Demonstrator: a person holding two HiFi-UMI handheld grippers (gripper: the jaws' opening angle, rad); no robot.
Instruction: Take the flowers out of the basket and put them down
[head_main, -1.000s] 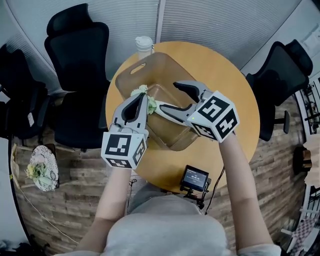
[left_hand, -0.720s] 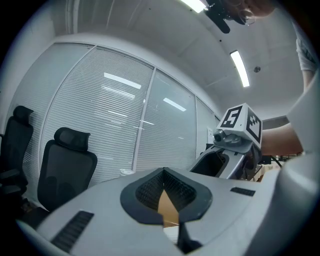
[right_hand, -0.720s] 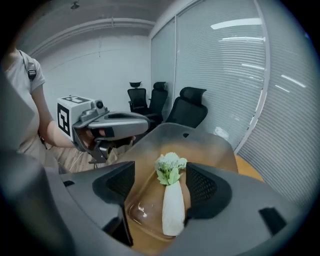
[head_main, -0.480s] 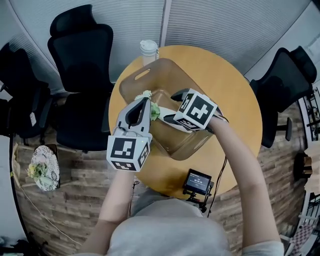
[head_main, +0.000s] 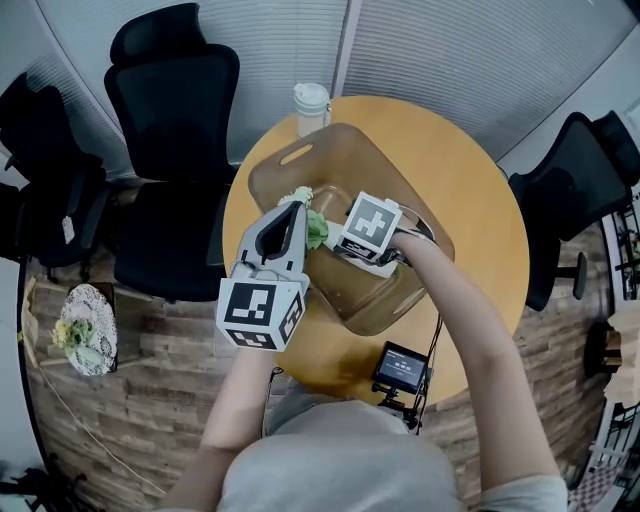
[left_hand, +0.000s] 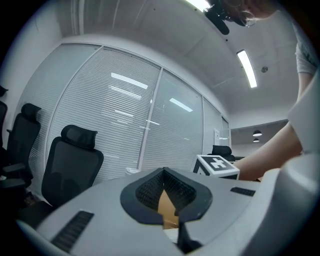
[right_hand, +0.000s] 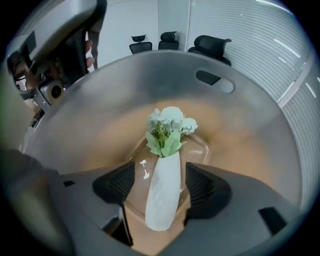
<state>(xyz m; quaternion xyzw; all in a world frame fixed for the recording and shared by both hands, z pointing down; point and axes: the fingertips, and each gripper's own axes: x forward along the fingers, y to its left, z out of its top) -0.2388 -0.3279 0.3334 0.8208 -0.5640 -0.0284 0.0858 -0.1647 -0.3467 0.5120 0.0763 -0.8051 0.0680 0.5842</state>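
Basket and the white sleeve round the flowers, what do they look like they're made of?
The basket is probably plastic: smoky brown and translucent, with the wood colour of the table showing through its smooth, slightly glossy walls. The white sleeve is matt and plain; it looks like paper, or maybe unglazed ceramic, and I can't tell which.

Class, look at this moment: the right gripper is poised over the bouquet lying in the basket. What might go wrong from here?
1. The right gripper stands open astride the tapered white wrap; closing on that cone, it may let it slip out.
2. The walls of the basket rise all round; a tilted lift might snag the flowers on them.
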